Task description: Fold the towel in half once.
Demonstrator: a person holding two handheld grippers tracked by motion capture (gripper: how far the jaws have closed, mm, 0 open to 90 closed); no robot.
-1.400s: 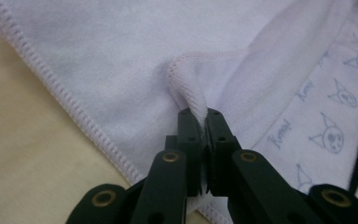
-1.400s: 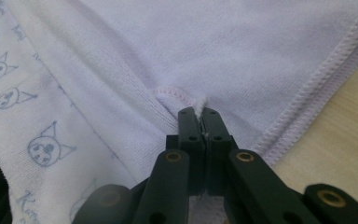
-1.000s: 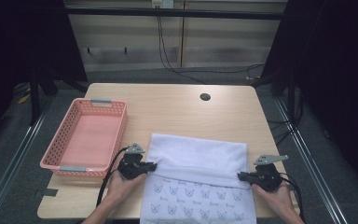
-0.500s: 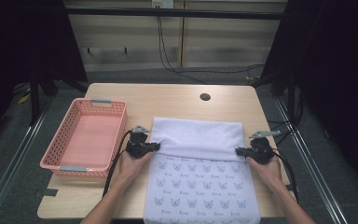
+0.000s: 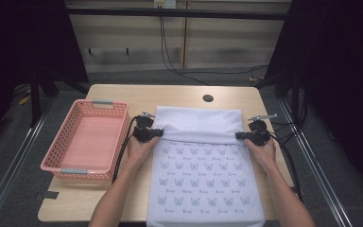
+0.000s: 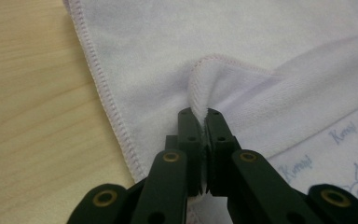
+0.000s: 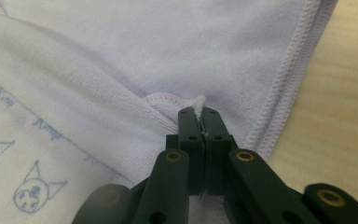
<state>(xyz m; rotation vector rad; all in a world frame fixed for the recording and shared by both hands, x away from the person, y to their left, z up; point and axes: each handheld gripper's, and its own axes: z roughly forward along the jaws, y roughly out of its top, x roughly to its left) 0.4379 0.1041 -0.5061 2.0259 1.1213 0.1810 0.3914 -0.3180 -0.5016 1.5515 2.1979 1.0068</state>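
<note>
**Towel folded over on the counter**

White terry towel printed with blue cat faces lies on the wooden counter, far part turned back plain side up; near edge cut off; left gripper and right gripper each pinch a corner, jaws closed; gripper views reveal stitched lilac hem; pink plastic basket alongside.
</note>
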